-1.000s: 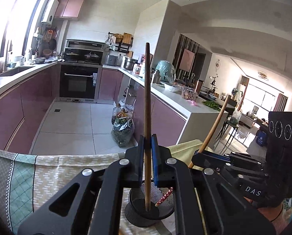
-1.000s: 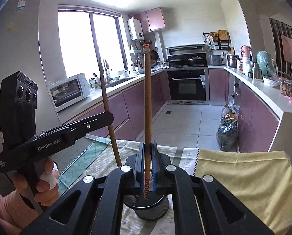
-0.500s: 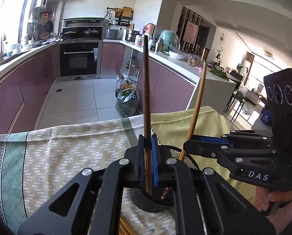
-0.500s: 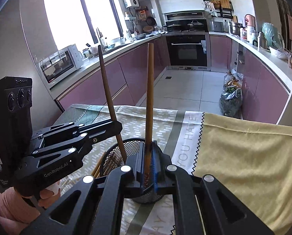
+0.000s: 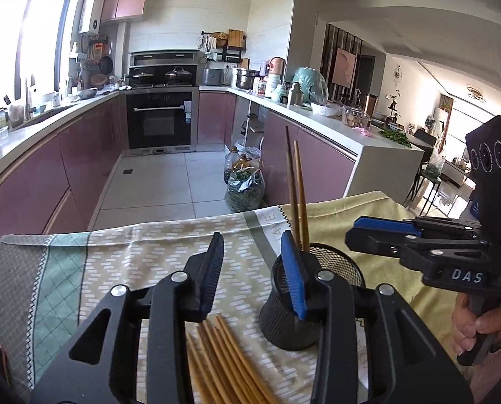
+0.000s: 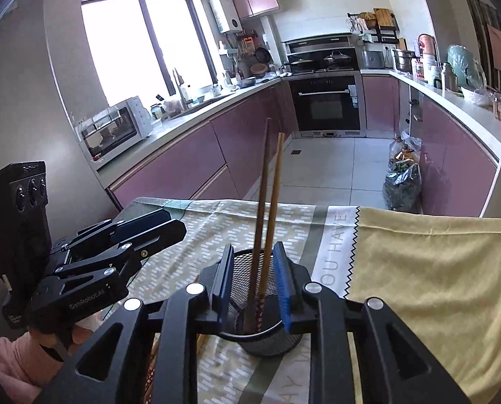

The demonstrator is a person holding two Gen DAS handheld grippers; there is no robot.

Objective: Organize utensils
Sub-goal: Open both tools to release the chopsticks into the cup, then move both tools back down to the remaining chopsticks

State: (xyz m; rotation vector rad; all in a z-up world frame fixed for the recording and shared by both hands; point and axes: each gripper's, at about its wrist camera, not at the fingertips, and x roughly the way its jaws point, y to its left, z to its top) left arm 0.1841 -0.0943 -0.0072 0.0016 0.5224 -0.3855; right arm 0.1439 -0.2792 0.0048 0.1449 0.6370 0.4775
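The left gripper (image 5: 255,271) is spreading its jaws wide and gripping nothing. Its right finger is overlapping the near rim of the black mesh holder (image 5: 285,316), which is sitting just ahead and to the right of the claw on the patterned tablecloth (image 5: 132,252). Two wooden chopsticks (image 5: 297,195) are standing in the holder, leaning slightly and rising well above its rim. Directly below the open jaws, a loose bundle of chopsticks (image 5: 223,360) is lying flat on the cloth, just left of the holder's base.

The right gripper (image 6: 255,281) is also holding its jaws apart, moderately wide, with the two standing chopsticks (image 6: 267,202) rising between the fingers; neither pad is pressing on them. The mesh holder (image 6: 267,340) is sitting right under this claw, its rim level with the fingertips. In the right wrist view, the left gripper (image 6: 156,229) is hanging off to the left of the holder, above the cloth's edge.
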